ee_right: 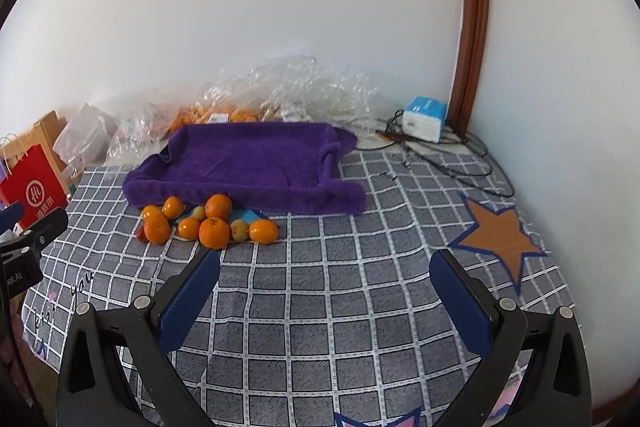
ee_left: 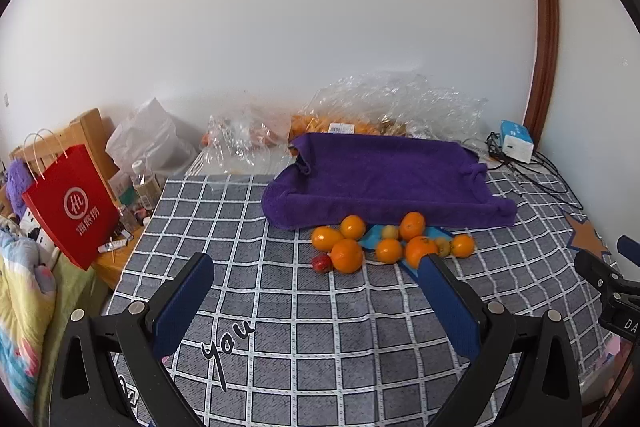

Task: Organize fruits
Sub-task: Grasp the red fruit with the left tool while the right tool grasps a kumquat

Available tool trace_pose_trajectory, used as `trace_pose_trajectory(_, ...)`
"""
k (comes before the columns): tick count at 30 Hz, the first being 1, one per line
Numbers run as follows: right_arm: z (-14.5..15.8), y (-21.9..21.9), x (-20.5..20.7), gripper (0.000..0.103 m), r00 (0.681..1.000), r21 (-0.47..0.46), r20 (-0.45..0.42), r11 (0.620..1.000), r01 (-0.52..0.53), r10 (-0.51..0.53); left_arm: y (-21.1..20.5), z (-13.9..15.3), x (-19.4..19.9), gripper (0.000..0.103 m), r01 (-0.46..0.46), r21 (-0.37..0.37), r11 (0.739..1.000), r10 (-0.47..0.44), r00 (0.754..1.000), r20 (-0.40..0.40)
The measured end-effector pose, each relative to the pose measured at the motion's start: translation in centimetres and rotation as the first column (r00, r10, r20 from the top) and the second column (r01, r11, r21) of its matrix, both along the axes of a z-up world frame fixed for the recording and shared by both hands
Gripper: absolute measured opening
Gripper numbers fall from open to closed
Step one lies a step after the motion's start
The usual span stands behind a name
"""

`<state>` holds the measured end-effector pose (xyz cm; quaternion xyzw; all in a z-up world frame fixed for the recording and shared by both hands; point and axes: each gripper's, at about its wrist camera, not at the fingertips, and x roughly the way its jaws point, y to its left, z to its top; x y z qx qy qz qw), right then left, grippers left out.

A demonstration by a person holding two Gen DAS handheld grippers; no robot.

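Observation:
Several oranges [ee_left: 347, 255] [ee_right: 214, 233] lie clustered on the checked bedspread [ee_left: 280, 307] [ee_right: 340, 287], with two small yellow-green fruits [ee_left: 389, 231] [ee_right: 240, 229] and a small red fruit [ee_left: 322, 263] among them. Under the pile shows a blue sheet [ee_left: 372, 237] [ee_right: 248, 215]. Behind it lies a purple towel [ee_left: 384, 179] [ee_right: 248, 163] draped like a shallow tray. My left gripper [ee_left: 316, 269] is open, short of the pile, its right finger overlapping one orange in view. My right gripper [ee_right: 325, 261] is open, to the right of the fruit, holding nothing.
Crinkled clear plastic bags [ee_left: 396, 103] [ee_right: 288, 87] with more oranges sit against the wall. A blue-white box [ee_left: 516, 141] [ee_right: 424, 117] with cables lies at the back right. A red paper bag [ee_left: 68, 207] [ee_right: 34, 187] and bottles stand off the bed's left edge.

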<state>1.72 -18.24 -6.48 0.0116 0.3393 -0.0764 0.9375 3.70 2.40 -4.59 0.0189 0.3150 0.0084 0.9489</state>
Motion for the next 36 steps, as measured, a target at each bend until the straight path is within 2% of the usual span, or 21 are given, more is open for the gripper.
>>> trace_pose_trajectory(9, -5.7, -0.1, 4.2, 0.101, 0.998, 0.046, -0.024, 0.997, -0.057, 0.059, 2.8, -5.8, 3.7, 0.102, -0.043, 0.007, 0.999, 0.043, 0.993, -0.106)
trace_pose_trajectory(15, -7.4, -1.0, 7.0, 0.086, 0.999, 0.137, -0.016, 0.99, -0.035, 0.037, 3.7, -8.3, 5.2, 0.093, -0.004, -0.016, 1.0, 0.001, 0.989, -0.151)
trace_pose_trajectory(18, -7.9, -0.8, 8.7, 0.072, 0.997, 0.113, -0.034, 0.992, -0.062, 0.066, 4.0, -9.2, 5.7, 0.089, 0.013, -0.026, 1.0, -0.017, 0.988, -0.153)
trace_pose_trajectory(19, -8.2, -0.5, 9.4, 0.067, 0.995, 0.095, -0.052, 0.993, -0.074, 0.079, 4.2, -9.6, 5.9, 0.088, 0.023, -0.05, 0.998, -0.031, 0.985, -0.168)
trace_pose_trajectory(21, -8.8, -0.2, 10.4, 0.062, 0.991, 0.091, -0.082, 0.991, -0.102, 0.109, 4.2, -10.1, 6.3, 0.084, 0.042, -0.088, 0.995, -0.058, 0.98, -0.19)
trace_pose_trajectory(23, -9.4, 0.0, 11.3, 0.057, 0.984, 0.119, -0.105, 0.984, -0.131, 0.144, 4.1, -10.4, 6.6, 0.076, 0.072, -0.117, 0.991, -0.095, 0.976, -0.198)
trace_pose_trajectory(28, -10.6, 0.7, 12.9, 0.057, 0.968, 0.176, -0.14, 0.967, -0.182, 0.207, 4.1, -10.7, 7.6, 0.076, 0.077, -0.159, 0.984, -0.108, 0.974, -0.198)
trace_pose_trajectory(34, -11.9, 1.9, 14.6, 0.057, 0.956, 0.157, -0.171, 0.964, -0.214, 0.24, 4.0, -11.4, 8.1, 0.076, 0.071, -0.175, 0.982, -0.107, 0.973, -0.205)
trace_pose_trajectory(36, -12.2, 2.0, 14.9, 0.052, 0.956, 0.144, -0.17, 0.965, -0.218, 0.241, 3.9, -11.5, 8.4, 0.076, 0.072, -0.178, 0.981, -0.109, 0.972, -0.21)
